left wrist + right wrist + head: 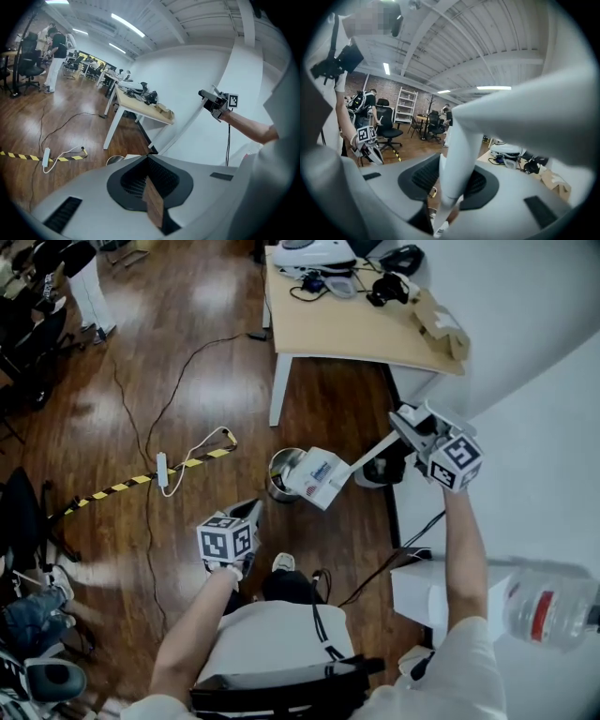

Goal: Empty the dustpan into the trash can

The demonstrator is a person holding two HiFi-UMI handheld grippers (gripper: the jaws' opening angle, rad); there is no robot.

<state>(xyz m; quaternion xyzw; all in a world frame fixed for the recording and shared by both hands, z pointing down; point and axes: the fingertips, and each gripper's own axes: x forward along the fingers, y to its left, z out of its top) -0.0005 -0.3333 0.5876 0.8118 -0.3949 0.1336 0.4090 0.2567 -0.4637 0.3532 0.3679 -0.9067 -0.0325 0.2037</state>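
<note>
A white dustpan [317,478] hangs tilted over the small metal trash can [278,474] on the wood floor. Its long white handle [370,452] runs up to my right gripper [405,424], which is shut on it. In the right gripper view that handle [457,154] passes between the jaws. My left gripper [254,510] hovers just in front of the can with its tips together and nothing in them. In the left gripper view the can's rim [114,160] peeks over the closed jaws, and the right gripper [215,101] shows against the wall.
A light wooden table [356,332] with devices and cables stands beyond the can. A white wall runs along the right. A power strip [161,470] and yellow-black tape [131,483] lie on the floor to the left. A white box [427,592] and a water jug [553,610] sit near right.
</note>
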